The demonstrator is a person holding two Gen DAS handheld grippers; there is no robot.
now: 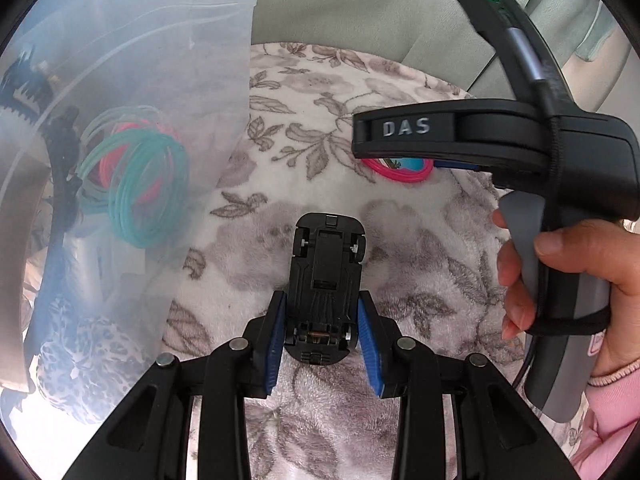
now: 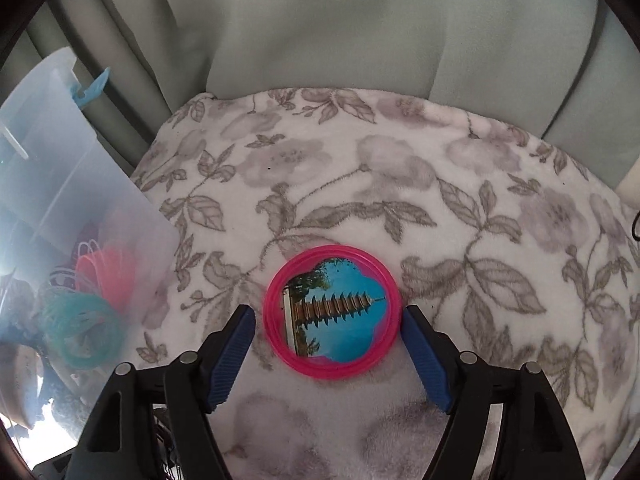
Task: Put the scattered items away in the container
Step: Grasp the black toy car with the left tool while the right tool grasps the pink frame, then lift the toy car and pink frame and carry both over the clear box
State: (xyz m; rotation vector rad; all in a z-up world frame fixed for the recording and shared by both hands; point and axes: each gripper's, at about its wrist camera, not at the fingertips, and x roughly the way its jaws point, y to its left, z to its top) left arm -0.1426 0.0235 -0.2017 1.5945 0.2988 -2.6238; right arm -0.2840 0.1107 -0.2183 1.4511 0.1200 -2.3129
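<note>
Two grippers in view — left gripper (image 1: 322,330) clamps overturned black toy car (image 1: 326,280); right gripper (image 2: 330,344) spread wide, empty, straddling pink ring (image 2: 332,312) on floral blanket (image 2: 400,184); translucent container (image 2: 60,200) far left.

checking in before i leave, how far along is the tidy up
Partway. Teal and pink bangles already sit in the clear container. The left tool straddles the upturned toy car, not yet lifted. The right tool is open around the pink ring and pagoda card, both still on the blanket.
</note>
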